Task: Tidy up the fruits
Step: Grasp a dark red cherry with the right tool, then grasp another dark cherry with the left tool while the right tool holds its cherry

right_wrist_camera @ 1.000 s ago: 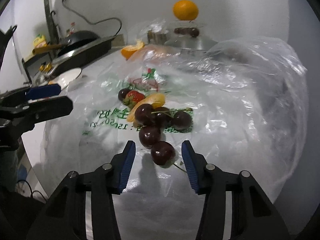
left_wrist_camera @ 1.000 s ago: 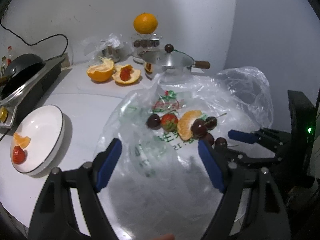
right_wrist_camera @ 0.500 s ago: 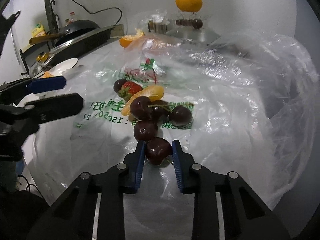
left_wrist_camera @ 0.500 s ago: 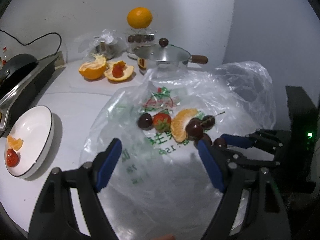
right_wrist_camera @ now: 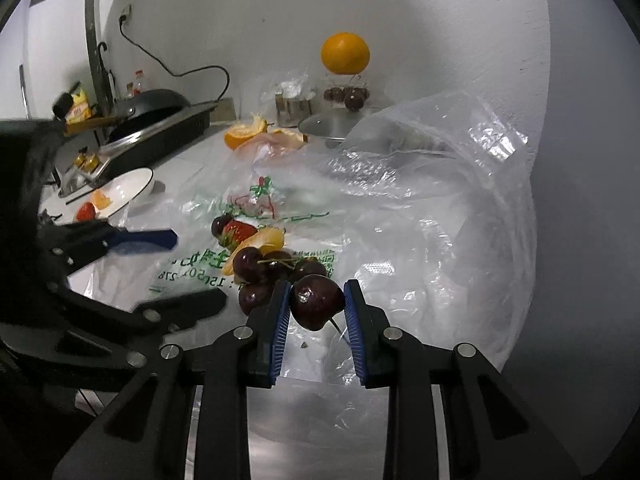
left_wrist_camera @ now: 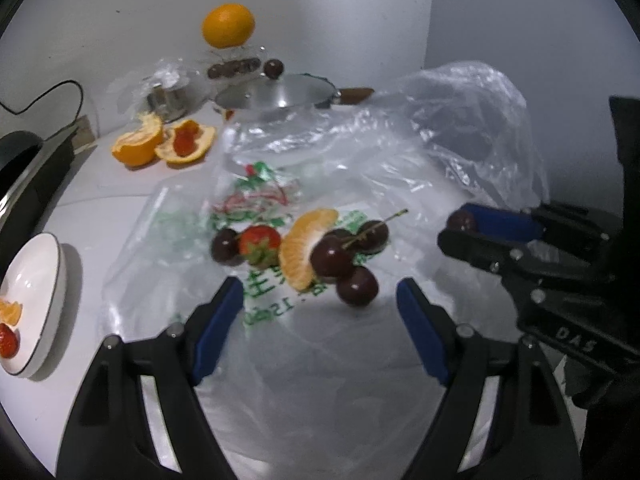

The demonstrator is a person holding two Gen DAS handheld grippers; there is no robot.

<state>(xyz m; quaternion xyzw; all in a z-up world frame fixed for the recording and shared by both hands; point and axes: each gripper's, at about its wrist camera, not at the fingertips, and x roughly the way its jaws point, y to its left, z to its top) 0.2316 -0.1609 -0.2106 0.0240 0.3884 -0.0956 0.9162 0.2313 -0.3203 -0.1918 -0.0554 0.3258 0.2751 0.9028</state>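
My right gripper (right_wrist_camera: 316, 304) is shut on a dark cherry (right_wrist_camera: 318, 300) and holds it above the clear plastic bag (right_wrist_camera: 400, 216); the gripper also shows in the left wrist view (left_wrist_camera: 460, 228), with the cherry (left_wrist_camera: 461, 221) between its tips. On the bag lie several dark cherries (left_wrist_camera: 356, 286), a strawberry (left_wrist_camera: 259, 242) and an orange segment (left_wrist_camera: 302, 246). My left gripper (left_wrist_camera: 320, 312) is open and empty, just short of this fruit pile. A white plate (left_wrist_camera: 36, 284) at the left holds an orange segment and a strawberry.
A steel pot with lid (left_wrist_camera: 280, 94), peeled orange halves (left_wrist_camera: 160, 144), a whole orange (left_wrist_camera: 228, 26) on a glass jar of cherries and a black pan on a stove (right_wrist_camera: 152, 120) stand at the back by the wall.
My right gripper closed on the nearest cherry and lifted it off the bag. My left gripper moved closer to the fruit pile and stayed open.
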